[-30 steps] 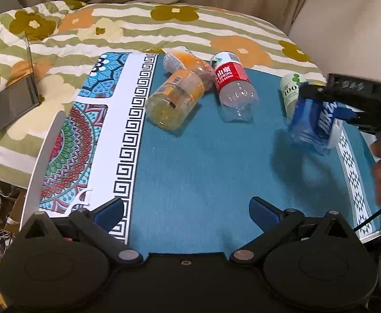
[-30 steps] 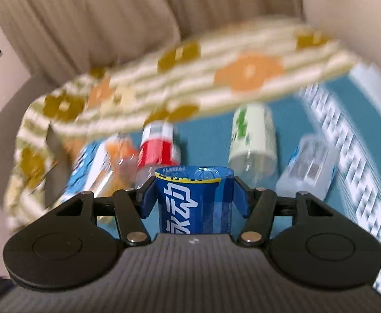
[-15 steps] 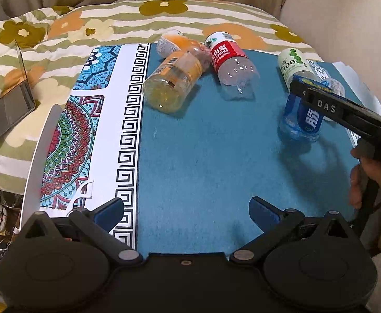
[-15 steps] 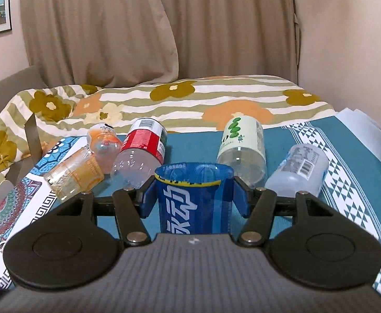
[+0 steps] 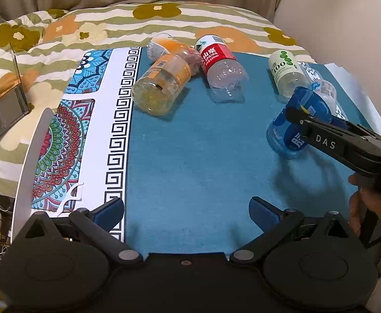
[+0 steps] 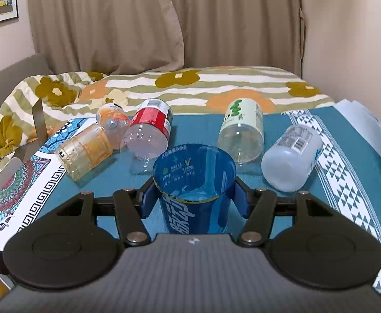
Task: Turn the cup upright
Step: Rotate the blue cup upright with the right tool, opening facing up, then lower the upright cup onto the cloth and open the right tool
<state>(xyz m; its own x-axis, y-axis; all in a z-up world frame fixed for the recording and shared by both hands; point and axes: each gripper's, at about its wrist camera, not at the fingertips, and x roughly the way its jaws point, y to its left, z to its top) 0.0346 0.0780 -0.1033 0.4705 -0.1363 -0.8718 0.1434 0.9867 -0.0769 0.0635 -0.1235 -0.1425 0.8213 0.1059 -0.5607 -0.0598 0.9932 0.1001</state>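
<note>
The blue translucent cup (image 6: 194,190) stands upright, mouth up, on the teal cloth (image 6: 347,140). My right gripper (image 6: 194,198) has a finger on each side of it; whether the pads still press the cup I cannot tell. The left wrist view shows the cup (image 5: 294,127) at the right with the right gripper (image 5: 308,120) across it. My left gripper (image 5: 187,211) is open and empty, low over the near edge of the cloth.
Several cut bottles lie on their sides behind the cup: an orange one (image 6: 86,151), a red-labelled one (image 6: 148,130), a green-and-white one (image 6: 242,130), a clear one (image 6: 292,154). A patterned mat (image 5: 59,140) and a laptop (image 5: 5,107) lie left.
The right gripper swung the cup from tilted in the air to upright, then lowered it onto the teal cloth. The left gripper stayed open and shifted slightly.
</note>
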